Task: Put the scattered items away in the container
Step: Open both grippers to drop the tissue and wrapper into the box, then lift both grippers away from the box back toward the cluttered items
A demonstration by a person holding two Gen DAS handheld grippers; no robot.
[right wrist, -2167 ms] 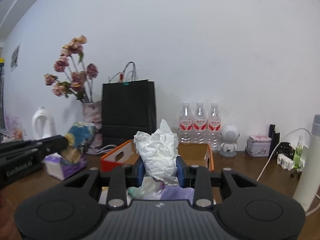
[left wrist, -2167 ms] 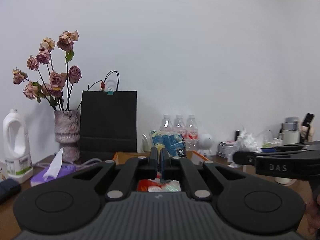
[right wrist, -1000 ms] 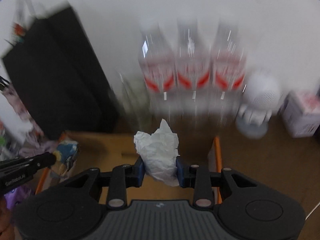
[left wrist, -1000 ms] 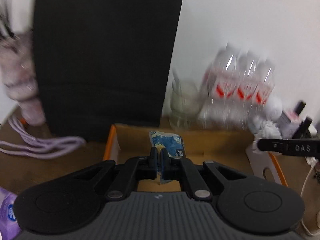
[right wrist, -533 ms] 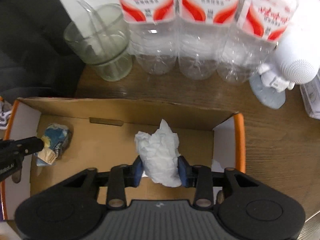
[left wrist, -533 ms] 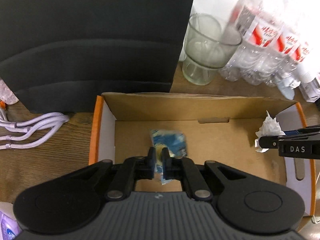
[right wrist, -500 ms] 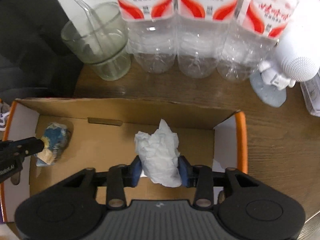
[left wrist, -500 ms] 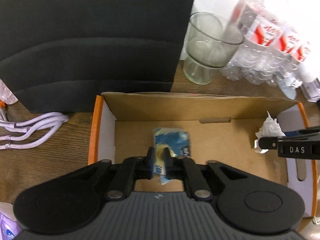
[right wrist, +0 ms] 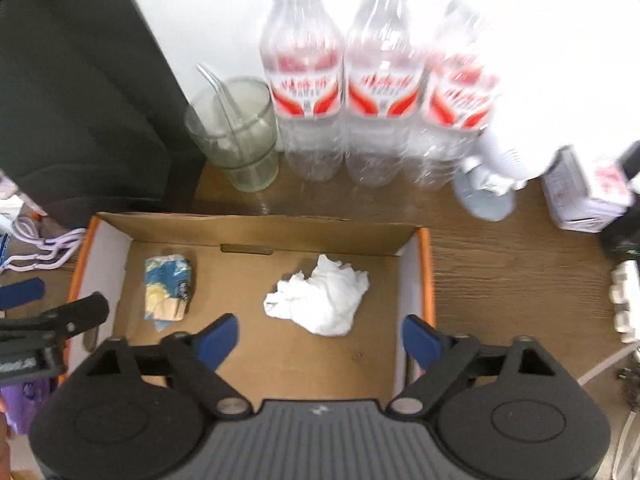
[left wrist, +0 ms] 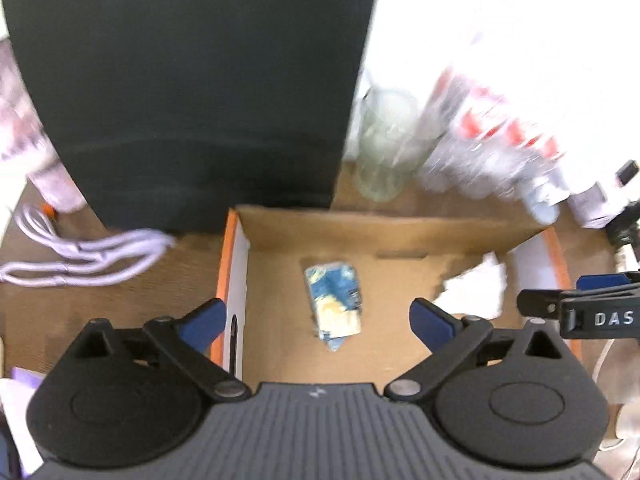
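Note:
An open cardboard box (left wrist: 400,228) (right wrist: 256,228) with orange edges sits on the wooden table. On its floor lie a blue and yellow snack packet (left wrist: 334,306) (right wrist: 168,286) at the left and a crumpled white tissue (right wrist: 320,300) (left wrist: 474,290) at the right. My left gripper (left wrist: 316,320) hangs above the packet with its jaws opening wide and nothing between the pads. My right gripper (right wrist: 320,338) hovers over the tissue, jaws opening too, the tissue lying loose on the box floor below them.
A black paper bag (left wrist: 192,80) stands behind the box at the left. A glass with a straw (right wrist: 234,136), three water bottles (right wrist: 380,92) and a small white figure (right wrist: 490,184) line the back wall. A lilac cable (left wrist: 80,260) lies to the left of the box.
Both grippers let go: the packet and the tissue dropped onto the box floor. Both pairs of jaws spread wide and both hands rose a little above the box.

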